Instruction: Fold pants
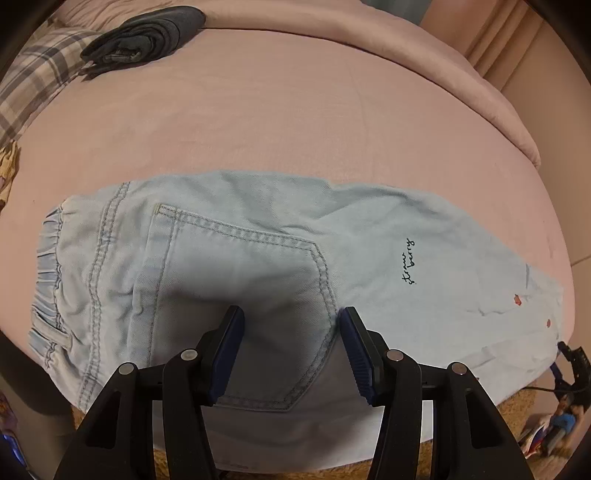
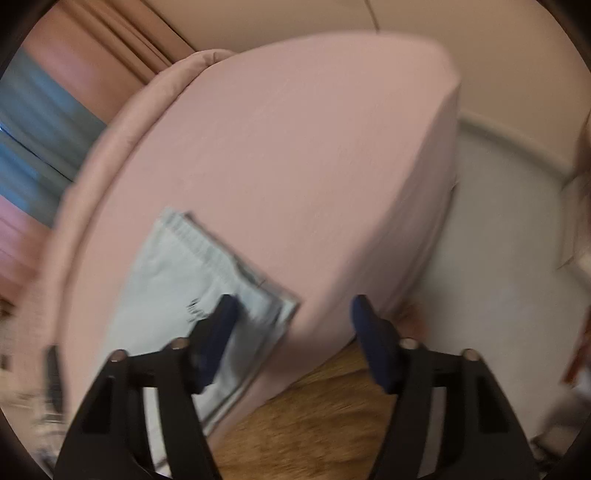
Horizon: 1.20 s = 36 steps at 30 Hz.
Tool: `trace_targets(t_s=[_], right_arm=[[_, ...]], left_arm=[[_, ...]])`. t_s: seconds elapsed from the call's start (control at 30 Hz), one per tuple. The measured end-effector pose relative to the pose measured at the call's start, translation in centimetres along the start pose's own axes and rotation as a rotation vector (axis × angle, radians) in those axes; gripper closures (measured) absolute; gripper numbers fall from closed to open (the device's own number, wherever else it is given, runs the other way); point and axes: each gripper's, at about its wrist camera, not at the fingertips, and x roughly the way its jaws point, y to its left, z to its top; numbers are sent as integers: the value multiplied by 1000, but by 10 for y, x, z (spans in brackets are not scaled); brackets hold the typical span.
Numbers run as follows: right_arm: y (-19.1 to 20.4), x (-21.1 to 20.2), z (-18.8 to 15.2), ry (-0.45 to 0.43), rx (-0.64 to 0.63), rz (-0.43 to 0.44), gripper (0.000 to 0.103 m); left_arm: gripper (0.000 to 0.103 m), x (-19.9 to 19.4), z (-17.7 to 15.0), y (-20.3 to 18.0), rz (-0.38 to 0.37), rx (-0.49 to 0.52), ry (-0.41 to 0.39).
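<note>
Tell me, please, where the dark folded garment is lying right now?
In the left wrist view, the dark folded garment lies at the upper left on the pink bed, beside a plaid cloth, far from the light-blue pants.

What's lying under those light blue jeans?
The jeans lie flat on a pink bed, their near edge hanging over its side above a brown rug. Anything beneath the fabric is covered.

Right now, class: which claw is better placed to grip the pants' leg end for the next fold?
Right. The right claw hangs open beside the pants' hem; the left claw hangs over the back pocket.
</note>
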Motion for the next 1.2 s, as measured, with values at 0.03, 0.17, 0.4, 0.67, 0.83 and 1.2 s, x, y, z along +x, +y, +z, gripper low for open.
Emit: trace_targets(t_s=[0.03,0.17,0.4,0.67,0.83,1.2], right_arm=[[5,2,-4,6,-17,14,53],[23,8,-13,-41,-64,-69,59],[57,-4,-7,-152,-207,-114,90],[68,-50,24,-312,-102,3,94],[71,-45,37,-331,-131,-86,93],[133,-8,4,-118,-308,-294,54]], left_arm=[[49,0,-1,1,6,3,2],[49,1,1,0,19,14,3],[49,-10,9,9,-55,-65,16],[49,-45,21,47,86,-134,-126],[49,-29,16,75,-13,-216,-88],[67,-21,-10,58,180,-33,-156]])
